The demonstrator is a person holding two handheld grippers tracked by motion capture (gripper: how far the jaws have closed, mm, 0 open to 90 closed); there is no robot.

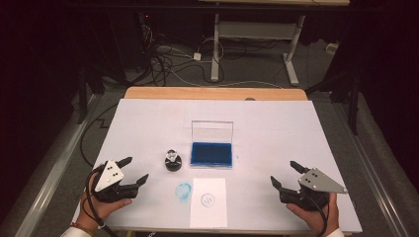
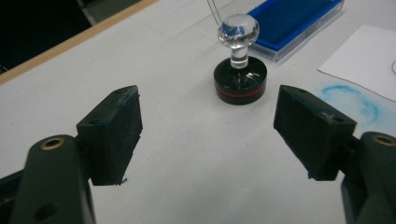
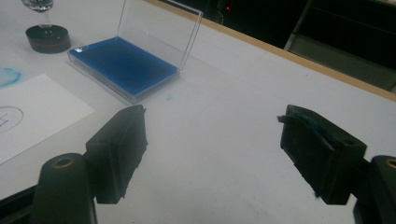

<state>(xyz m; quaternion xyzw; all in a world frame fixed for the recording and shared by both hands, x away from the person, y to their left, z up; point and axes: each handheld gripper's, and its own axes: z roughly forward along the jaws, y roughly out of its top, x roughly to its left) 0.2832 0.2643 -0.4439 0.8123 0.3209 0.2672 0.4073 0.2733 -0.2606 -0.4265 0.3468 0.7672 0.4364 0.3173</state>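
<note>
A round black stamp (image 1: 173, 161) with a clear knob stands upright on the white table top (image 1: 276, 128); it also shows ahead in the left gripper view (image 2: 240, 79) and at the top left of the right gripper view (image 3: 47, 37). Right of it lies an open blue ink pad (image 1: 211, 154) (image 3: 122, 65) (image 2: 294, 21) with its clear lid raised. A white sheet (image 1: 208, 201) with a round stamped mark lies near the front edge. My left gripper (image 1: 133, 170) (image 2: 208, 135) is open, short of the stamp. My right gripper (image 1: 285, 174) (image 3: 212, 149) is open over bare table.
A blue ink smudge (image 1: 183, 191) (image 2: 350, 100) marks the table left of the sheet. The table's wooden far edge (image 1: 212, 93) borders a dark floor with cables and desk legs (image 1: 215, 47).
</note>
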